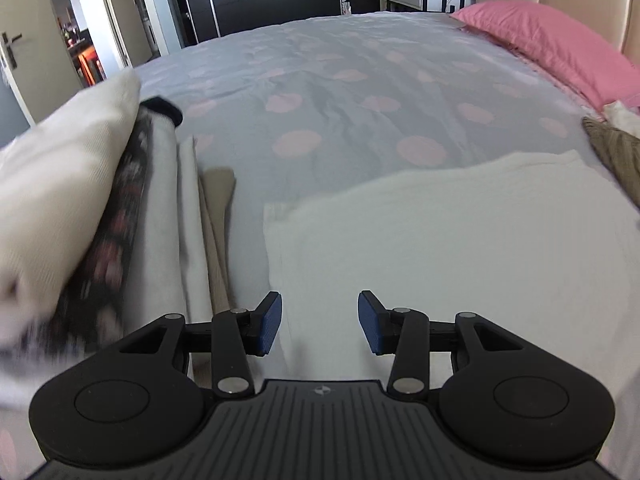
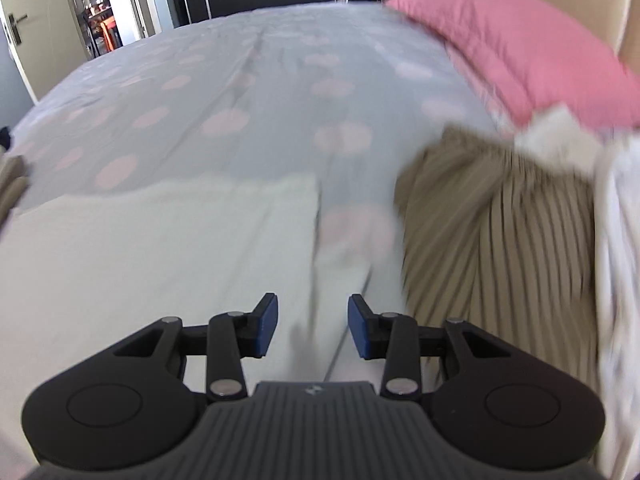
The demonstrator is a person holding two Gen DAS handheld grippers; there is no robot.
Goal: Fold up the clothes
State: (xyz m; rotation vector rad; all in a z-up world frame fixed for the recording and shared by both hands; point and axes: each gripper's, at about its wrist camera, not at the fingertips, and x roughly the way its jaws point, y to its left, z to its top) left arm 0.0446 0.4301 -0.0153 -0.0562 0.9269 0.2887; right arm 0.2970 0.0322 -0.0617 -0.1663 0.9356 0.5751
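At left of the left-wrist view, showed a stack of folded clothes [image 1: 120,208]; at right of the right-wrist view, a beige pleated garment [image 2: 500,240]. Held left gripper [image 1: 319,322] and right gripper [image 2: 312,326] with jaws parted, empty, above a folded white garment [image 1: 460,240]. Rested all on a grey pink-dotted bedspread [image 1: 340,80] beside a pink pillow [image 1: 552,44].

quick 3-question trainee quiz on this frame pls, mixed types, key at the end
1. True or false: the left gripper is clamped on the white garment.
2. What lies to the right of the white garment in the right wrist view? A) black jacket B) beige pleated garment C) blue towel
3. What colour is the pillow at the head of the bed?

Key: 1 false, both grippers are open with nothing between the pads; 2 B; 3 pink.
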